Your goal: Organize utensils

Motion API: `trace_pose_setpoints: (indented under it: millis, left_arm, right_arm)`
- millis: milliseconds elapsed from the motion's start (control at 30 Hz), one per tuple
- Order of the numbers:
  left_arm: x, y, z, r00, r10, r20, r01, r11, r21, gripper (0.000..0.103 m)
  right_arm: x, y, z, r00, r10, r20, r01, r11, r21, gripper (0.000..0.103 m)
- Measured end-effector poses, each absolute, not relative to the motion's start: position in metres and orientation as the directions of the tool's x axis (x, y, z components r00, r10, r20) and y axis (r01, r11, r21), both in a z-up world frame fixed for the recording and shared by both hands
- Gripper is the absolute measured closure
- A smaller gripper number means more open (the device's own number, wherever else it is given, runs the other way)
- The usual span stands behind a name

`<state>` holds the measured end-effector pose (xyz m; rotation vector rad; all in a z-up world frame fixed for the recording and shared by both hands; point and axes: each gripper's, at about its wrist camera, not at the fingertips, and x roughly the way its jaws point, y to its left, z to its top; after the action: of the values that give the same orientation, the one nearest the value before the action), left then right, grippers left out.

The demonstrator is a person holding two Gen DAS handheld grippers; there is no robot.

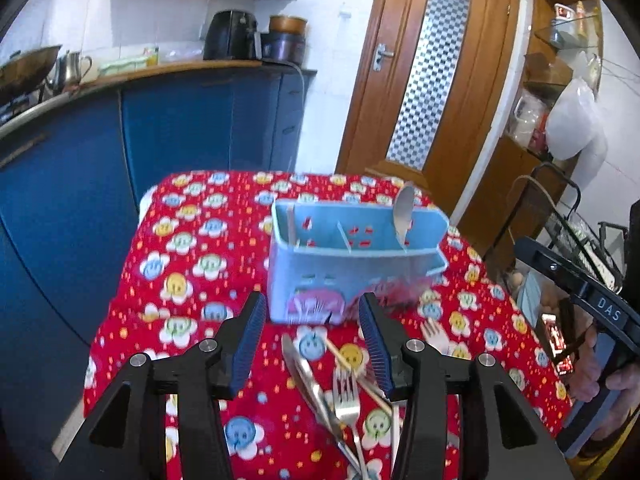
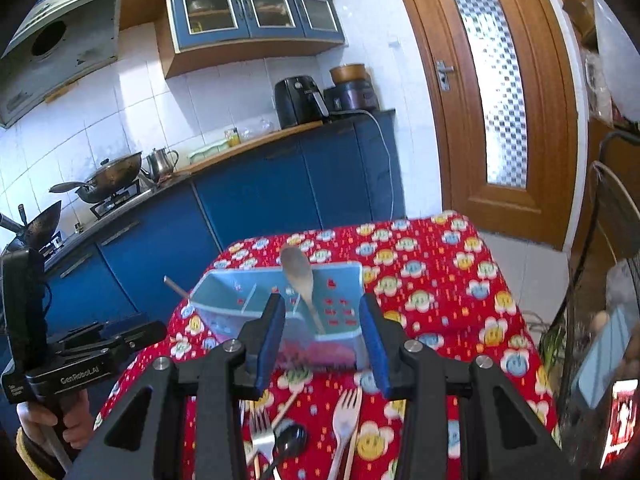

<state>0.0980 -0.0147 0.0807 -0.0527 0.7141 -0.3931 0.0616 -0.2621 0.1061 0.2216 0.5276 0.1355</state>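
Table (image 1: 132,280): red flowered cloth, open room left of holder, edges well clear | Holder (image 1: 320,280): blue, far of both your grippers, wooden spoon (image 2: 300,280) standing in right compartment | Loose cutlery: metal fork (image 1: 346,396) lay near-to-far beneath your left gripper (image 1: 312,344), the nearer one, jaws wide, empty | Right gripper (image 2: 324,340): wide, empty.

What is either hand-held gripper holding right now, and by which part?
Nothing. The left hand-held gripper and right hand-held gripper are both open and empty above the loose cutlery.
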Motion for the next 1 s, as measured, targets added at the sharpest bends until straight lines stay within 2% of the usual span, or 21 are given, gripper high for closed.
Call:
trace_pose_setpoints:
  millis: [600,733,867,1000]
  left_arm:
    - [0.102,-0.029,0.018,0.556,-0.326,-0.765,0.333,0.930,-0.155,0.054]
    - [0.104,-0.035,0.011,0.536,-0.317,-0.782,0.354,0.926,-0.133,0.061]
    - [0.110,-0.037,0.004,0.517,-0.317,-0.796,0.349,0.926,-0.142,0.076]
    - [0.117,-0.036,-0.004,0.488,-0.325,-0.810,0.342,0.925,-0.165,0.080]
  right_arm:
    - [0.047,-0.280,0.046,0.775,0.178,-0.606,0.010,0.956,0.293,0.061]
    - [0.047,-0.285,0.034,0.760,0.181,-0.624,0.030,0.950,0.312,0.061]
    - [0.045,-0.291,0.027,0.754,0.182,-0.631,0.046,0.944,0.327,0.060]
    - [0.044,-0.295,0.023,0.749,0.181,-0.637,0.053,0.942,0.331,0.059]
